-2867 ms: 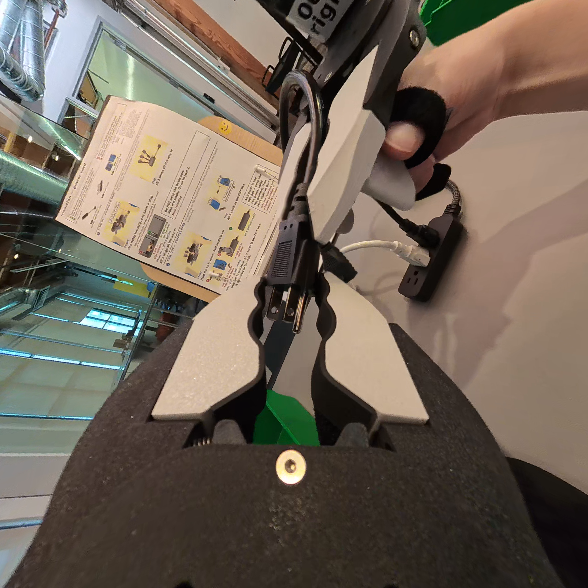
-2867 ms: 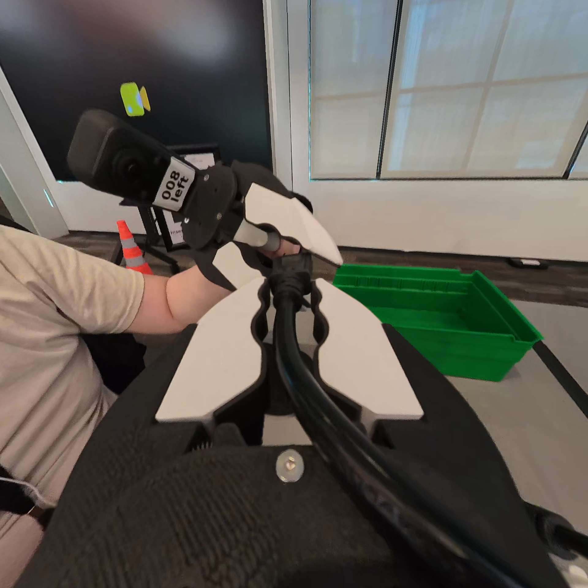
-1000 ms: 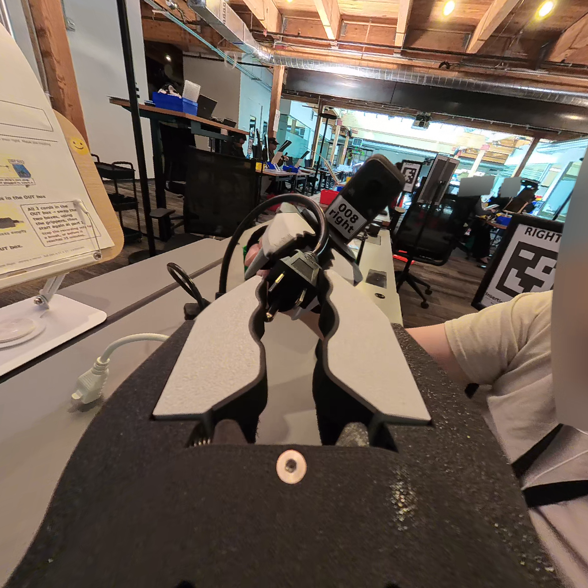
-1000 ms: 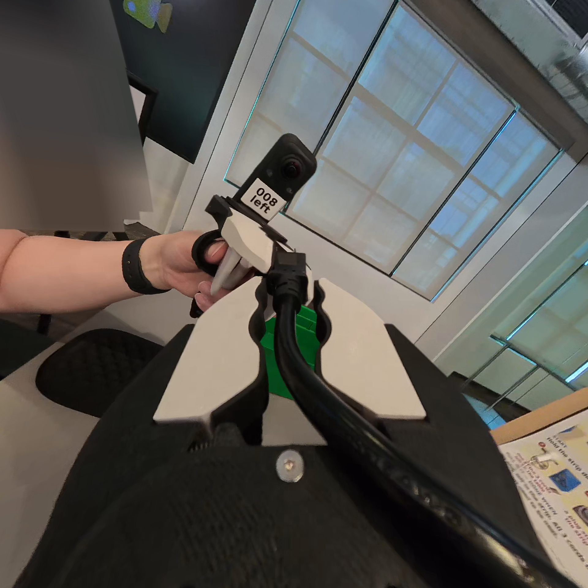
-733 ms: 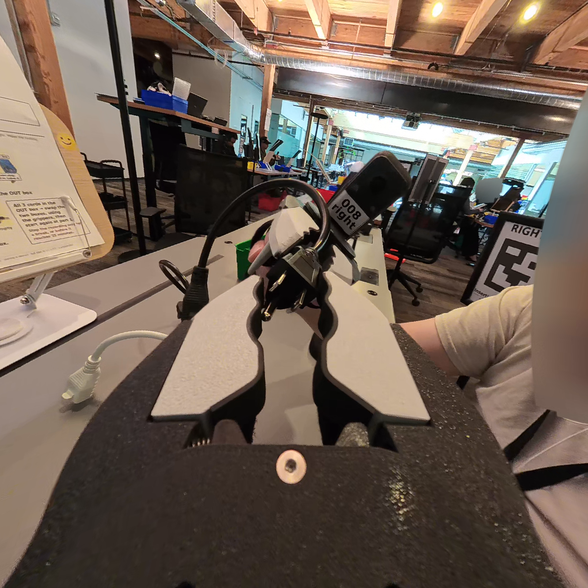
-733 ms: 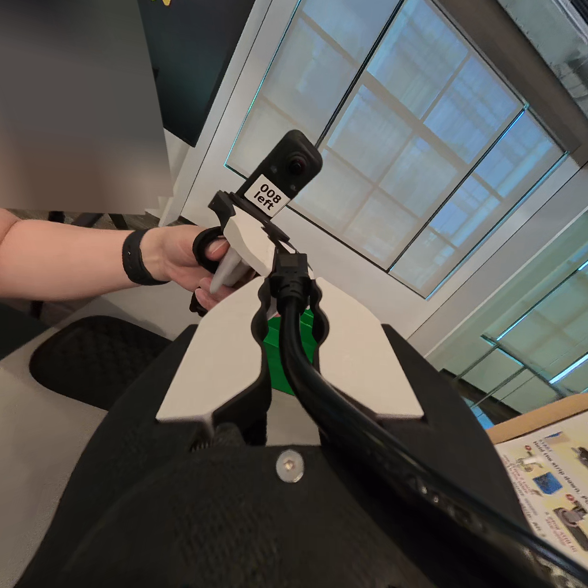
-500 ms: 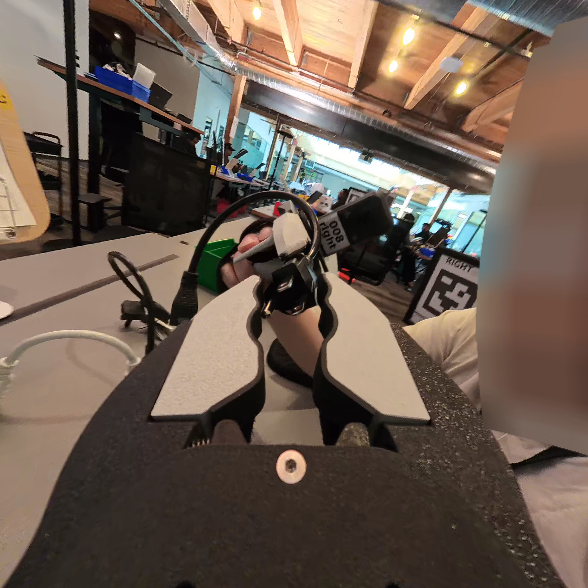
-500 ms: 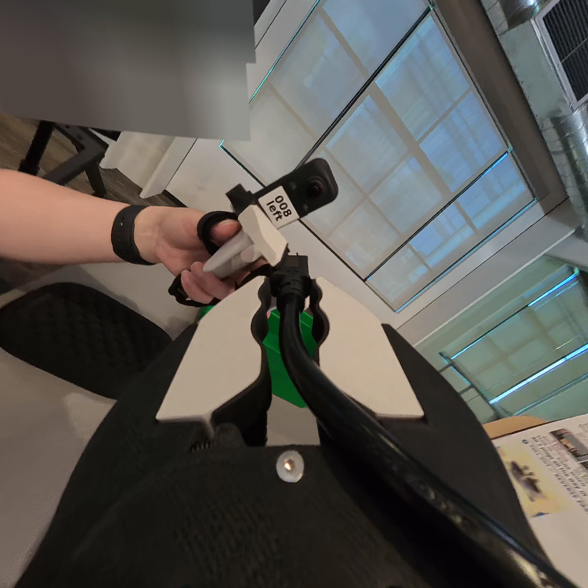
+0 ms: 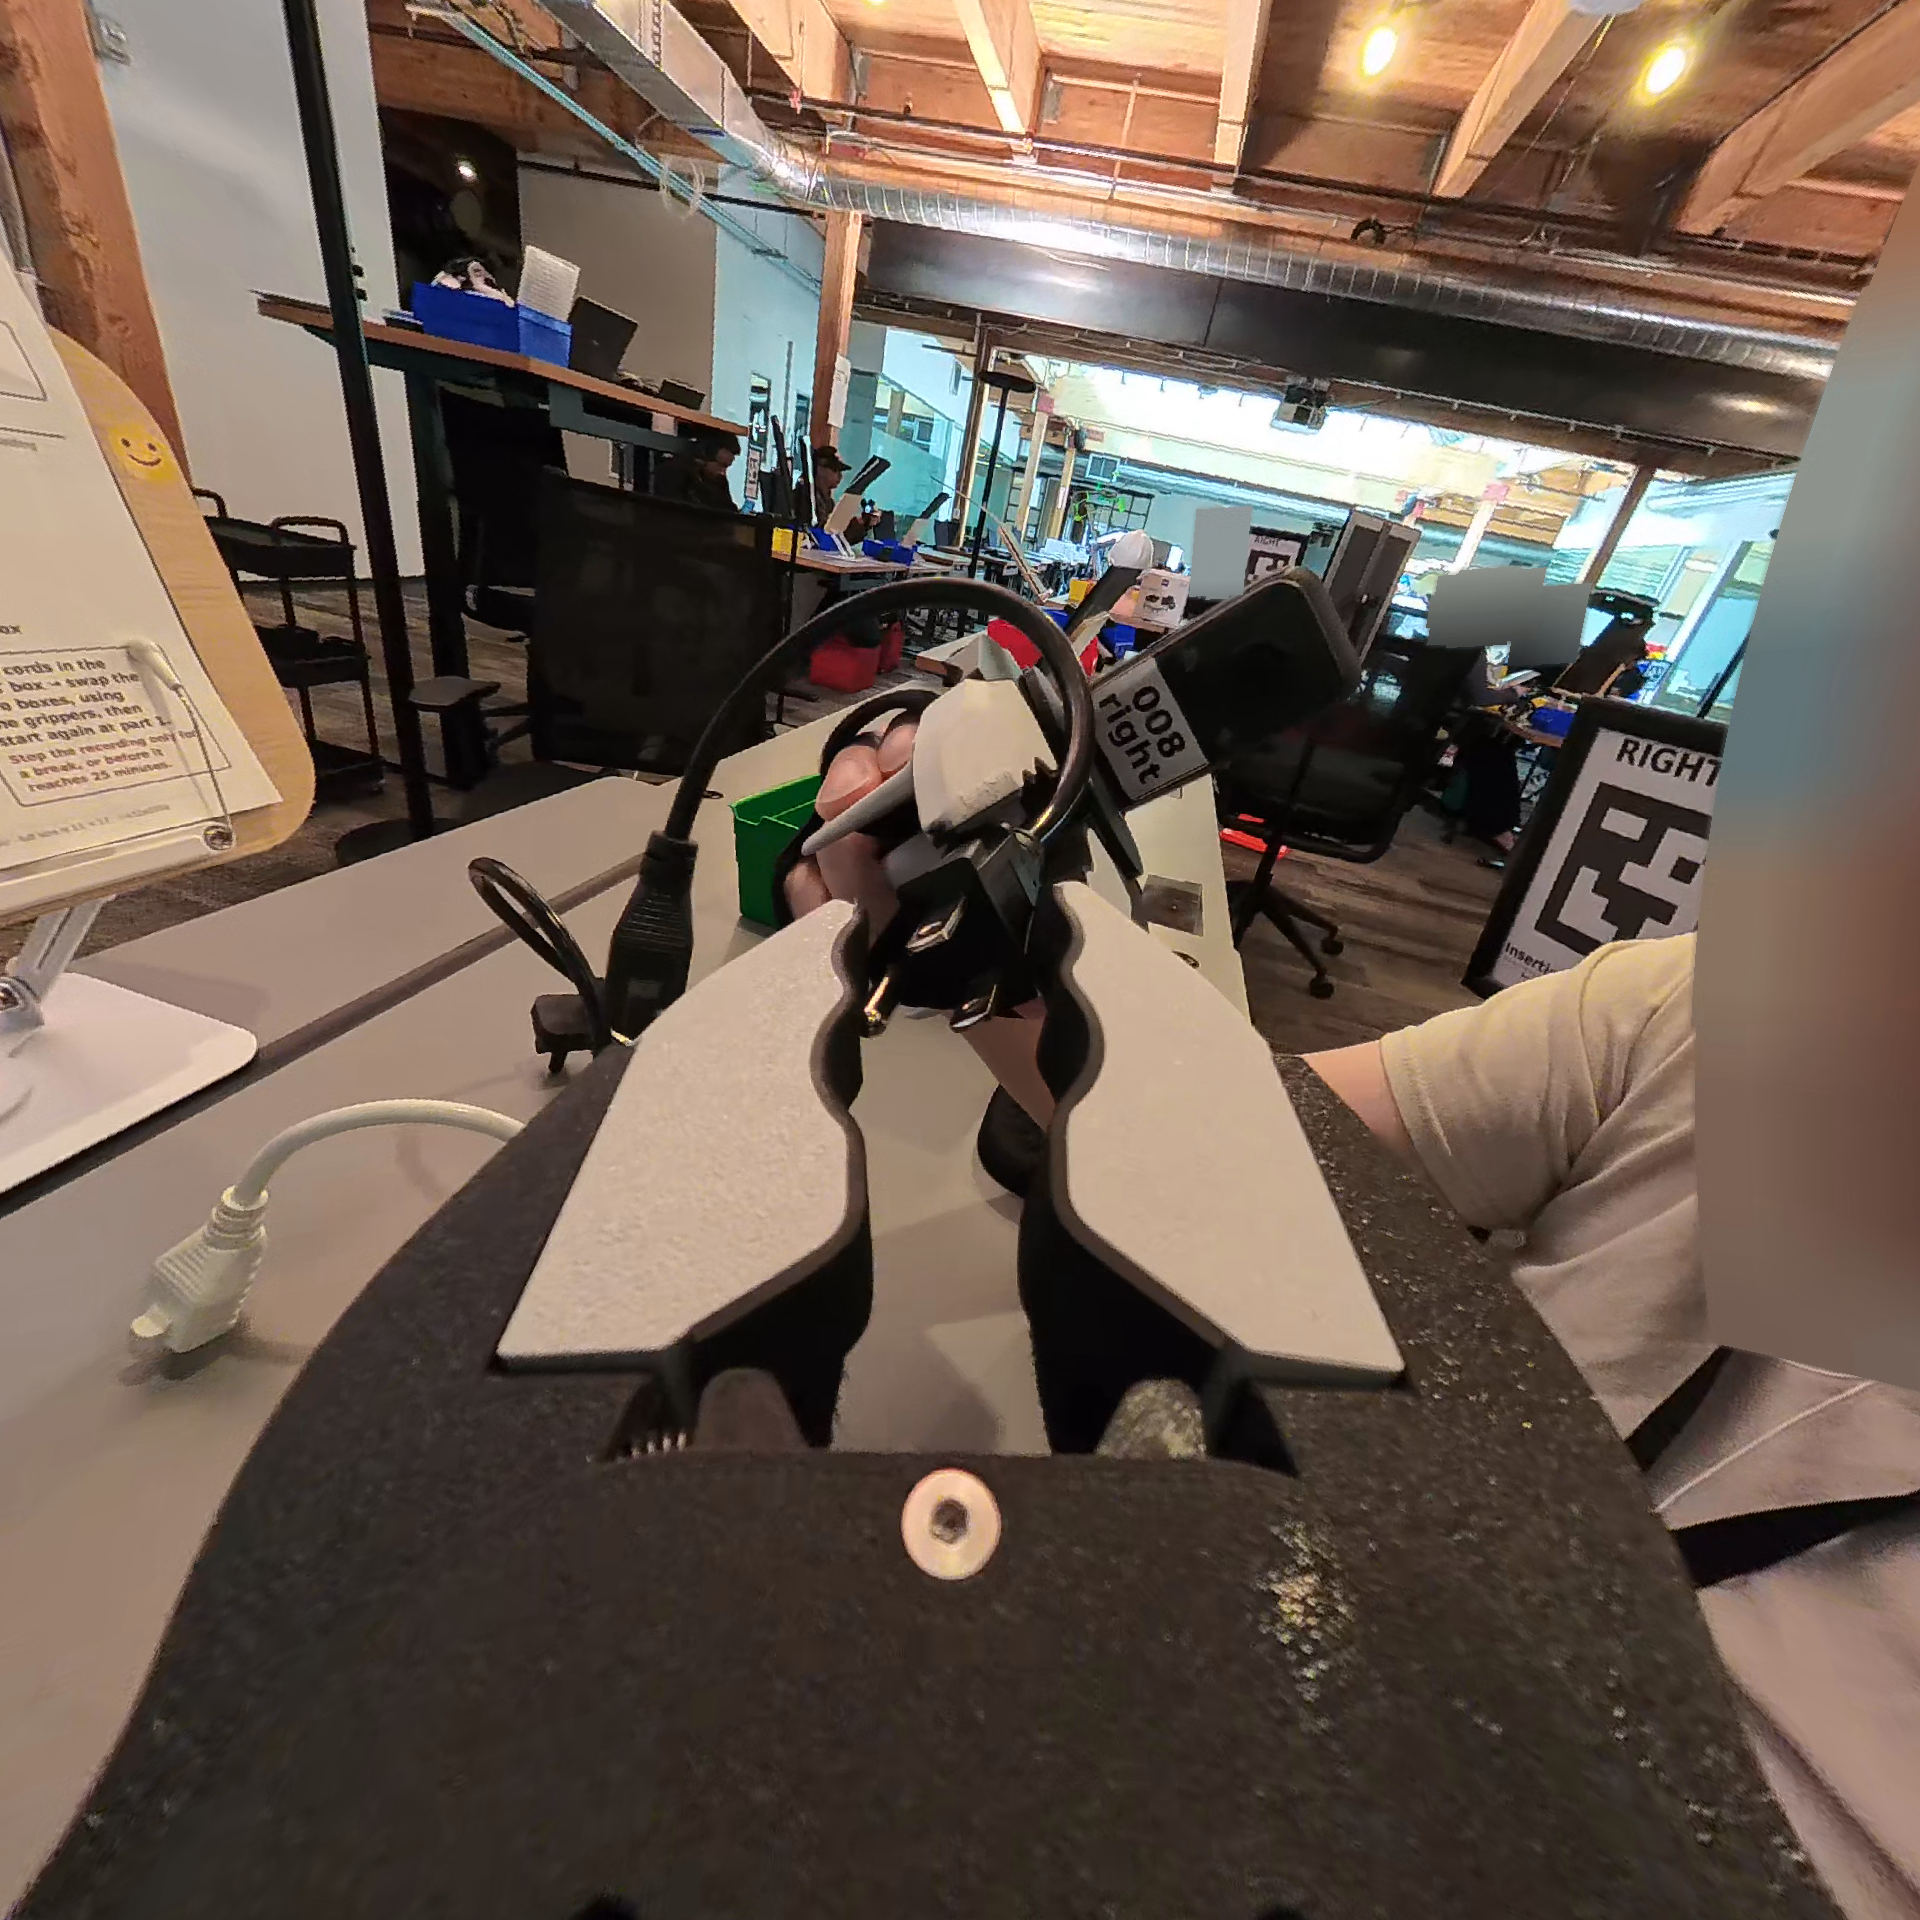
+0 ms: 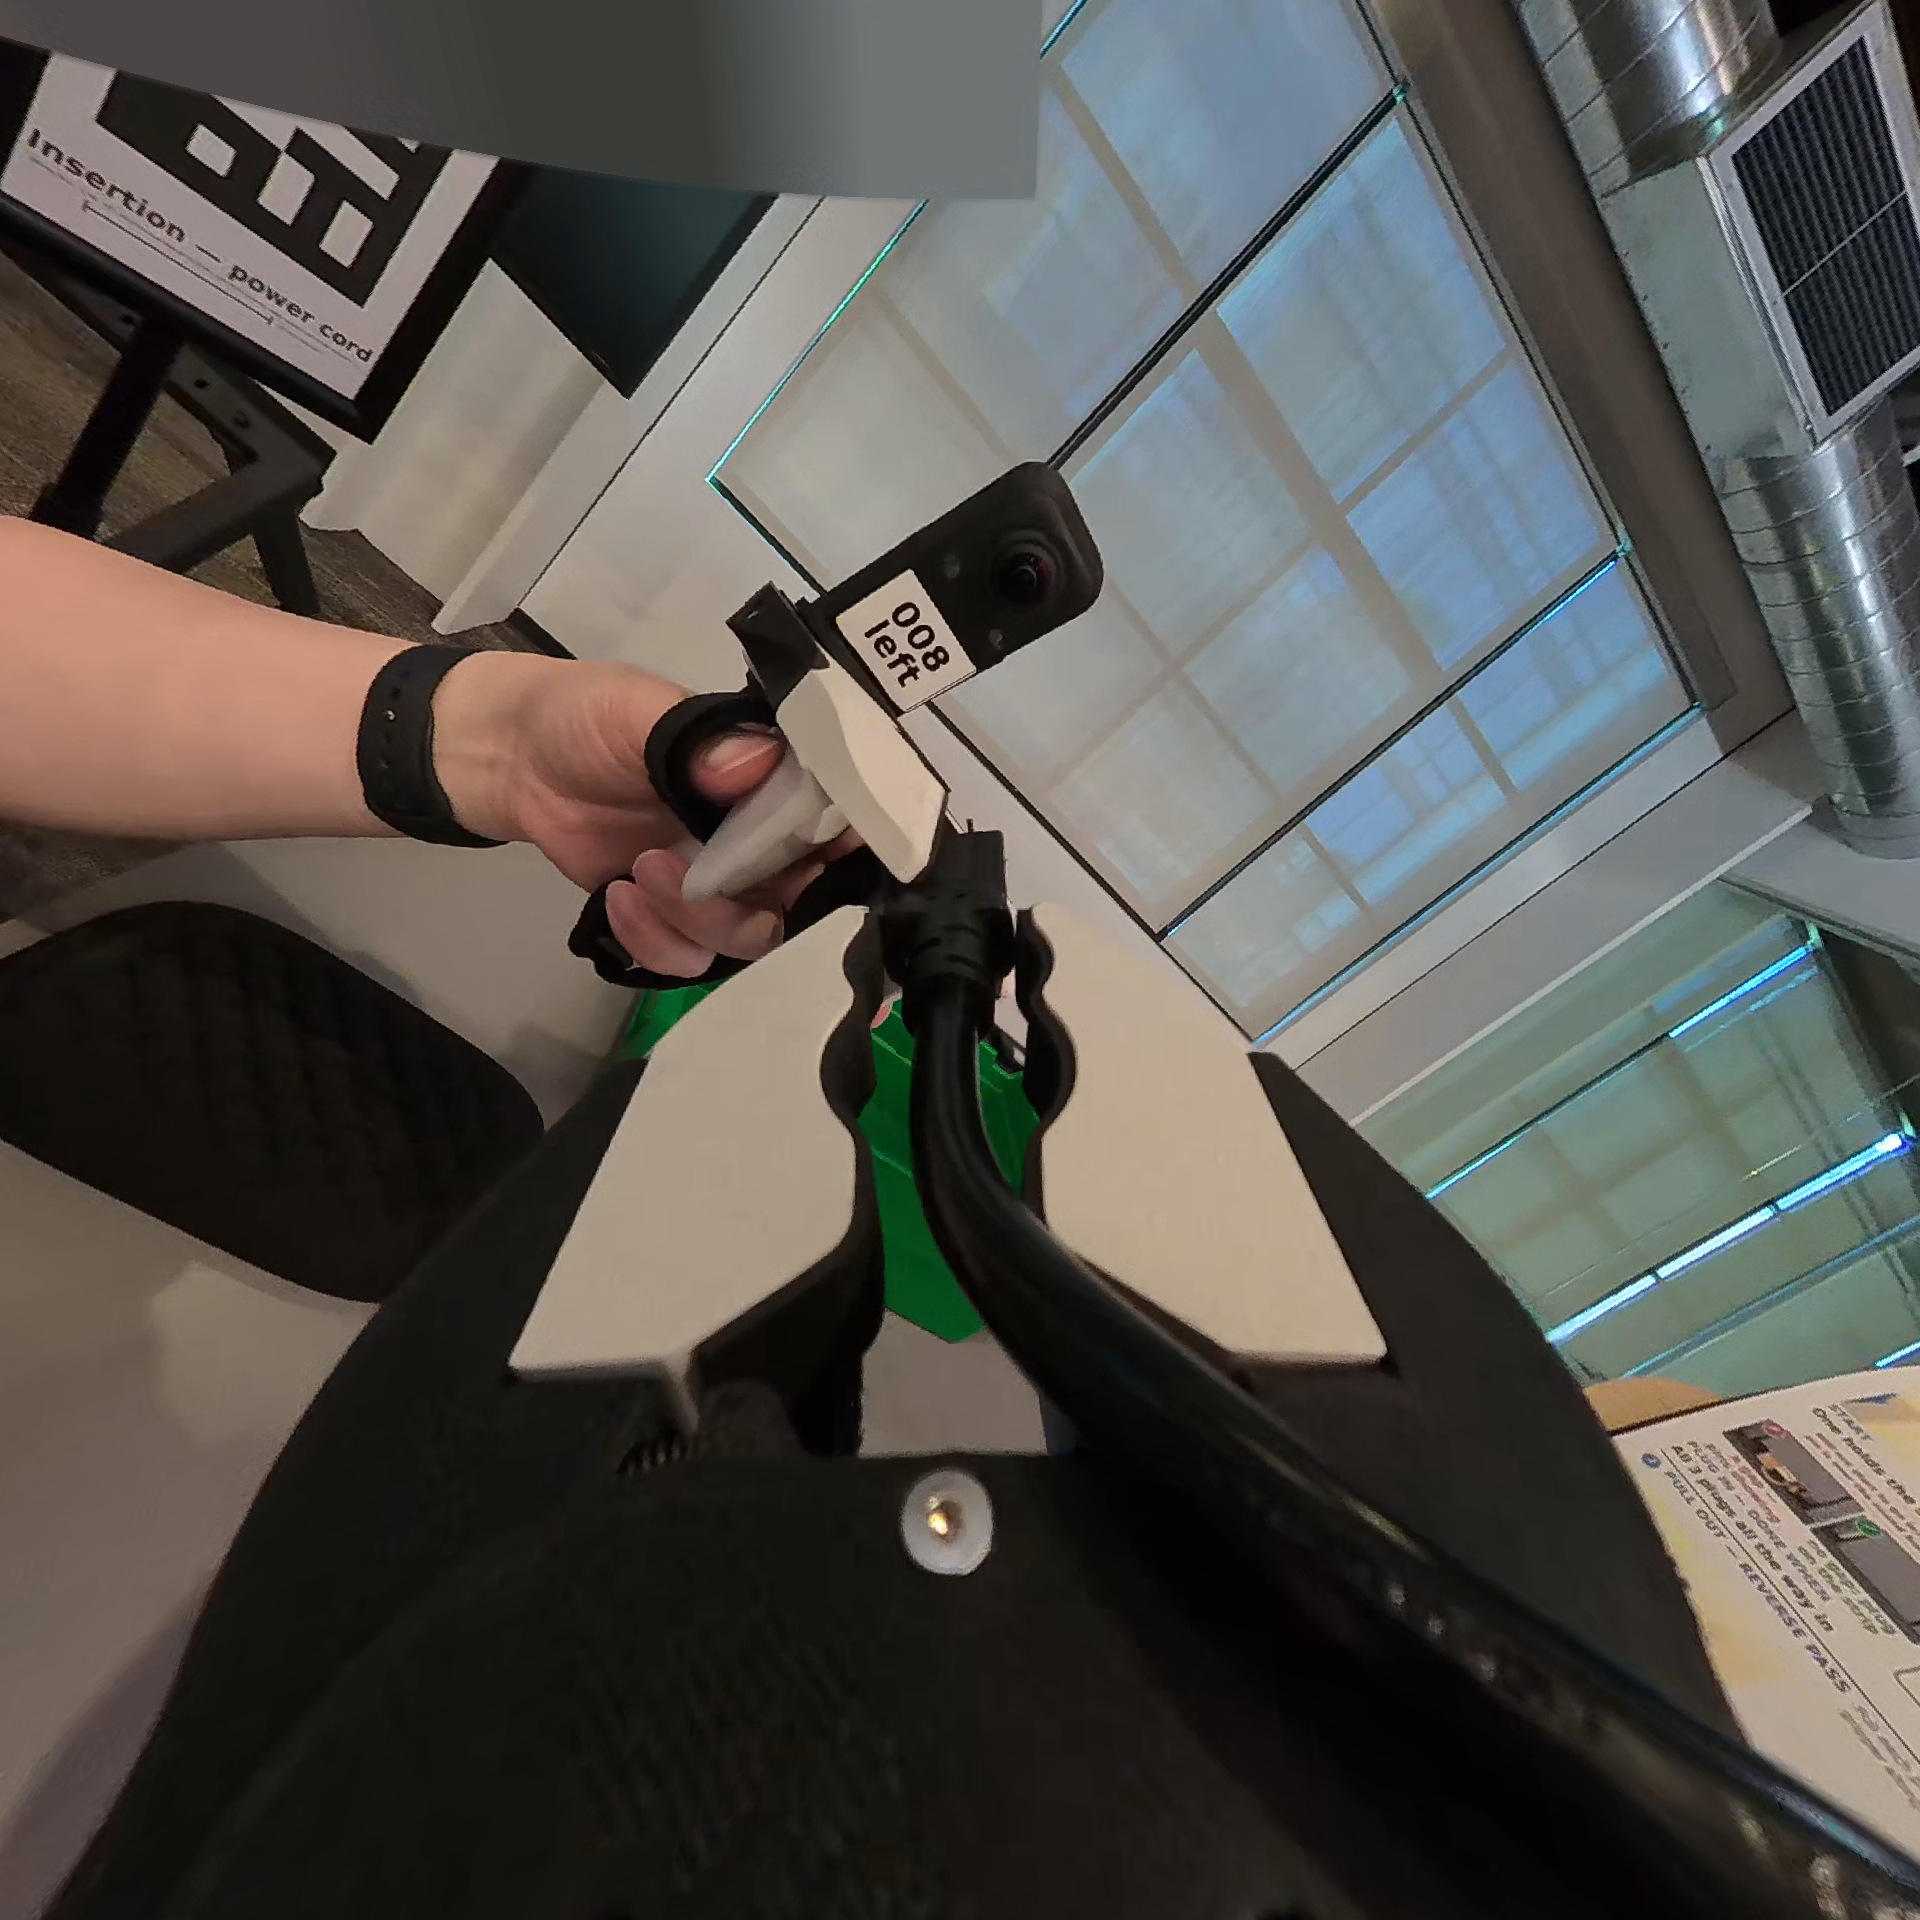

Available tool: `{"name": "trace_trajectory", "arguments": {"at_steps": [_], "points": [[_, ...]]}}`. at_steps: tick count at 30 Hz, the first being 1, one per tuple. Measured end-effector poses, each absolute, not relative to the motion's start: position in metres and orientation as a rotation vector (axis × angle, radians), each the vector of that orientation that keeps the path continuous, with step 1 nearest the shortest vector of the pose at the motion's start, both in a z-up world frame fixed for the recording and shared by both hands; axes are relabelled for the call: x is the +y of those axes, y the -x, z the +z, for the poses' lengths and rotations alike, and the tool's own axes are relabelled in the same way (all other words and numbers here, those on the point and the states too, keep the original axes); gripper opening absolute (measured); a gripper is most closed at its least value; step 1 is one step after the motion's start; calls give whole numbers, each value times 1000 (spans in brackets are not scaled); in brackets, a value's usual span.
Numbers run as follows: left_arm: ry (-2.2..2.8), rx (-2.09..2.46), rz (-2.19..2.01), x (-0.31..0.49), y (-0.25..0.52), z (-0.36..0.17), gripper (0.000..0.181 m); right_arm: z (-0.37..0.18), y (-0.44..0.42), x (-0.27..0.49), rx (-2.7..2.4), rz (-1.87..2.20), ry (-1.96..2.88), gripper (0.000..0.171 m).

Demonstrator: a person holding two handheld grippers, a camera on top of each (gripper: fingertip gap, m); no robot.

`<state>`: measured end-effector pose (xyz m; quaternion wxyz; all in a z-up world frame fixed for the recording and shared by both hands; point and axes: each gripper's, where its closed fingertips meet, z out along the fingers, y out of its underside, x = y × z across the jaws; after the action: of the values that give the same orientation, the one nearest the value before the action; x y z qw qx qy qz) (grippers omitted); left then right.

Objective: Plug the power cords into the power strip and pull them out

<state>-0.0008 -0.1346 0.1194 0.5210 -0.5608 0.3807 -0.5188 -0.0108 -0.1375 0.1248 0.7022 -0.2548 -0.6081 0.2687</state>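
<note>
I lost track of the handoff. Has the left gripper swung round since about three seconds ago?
Yes. The left gripper has turned: the instruction sheet slid from view centre to the left edge.

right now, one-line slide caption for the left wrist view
Black plug, prongs toward the camera, held between the left gripper fingertips and gripped by the right gripper above a grey table.

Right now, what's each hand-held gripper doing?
Left hand-held gripper: closed on the black plug.
Right hand-held gripper: closed on the same black plug.
</note>
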Motion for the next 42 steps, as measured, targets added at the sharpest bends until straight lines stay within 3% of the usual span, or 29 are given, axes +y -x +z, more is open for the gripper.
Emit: {"name": "trace_trajectory", "arguments": {"at_steps": [10,12,14,19,24,28,34,37,39,42], "points": [[1295,911,-1215,-136,4,121,32,125,11,-141,-1387,566,582,24],[1246,839,-1146,-128,17,127,46,125,6,-138,-1400,568,604,24],[1219,787,-1081,-122,29,126,41,125,-2,-130,-1412,553,637,24],[1577,932,-666,-77,23,30,38,116,-31,-101,-1466,391,761,24],[1761,1183,-610,-51,-18,-64,57,107,-64,-75,-1478,263,914,24],[1819,1305,-539,-18,-35,-114,59,96,-83,-67,-1506,257,1020,24],[1924,1401,-674,5,-51,-149,65,54,-78,-55,-1635,314,1224,24],[1888,1483,-668,6,-56,-152,60,24,-63,-46,-1728,286,1334,24],[1877,1538,-696,1,-58,-154,47,0,-55,-39,-1795,230,1417,24],[1850,1559,-681,-1,-58,-154,47,-31,-52,-29,-1867,148,1541,25]]}}
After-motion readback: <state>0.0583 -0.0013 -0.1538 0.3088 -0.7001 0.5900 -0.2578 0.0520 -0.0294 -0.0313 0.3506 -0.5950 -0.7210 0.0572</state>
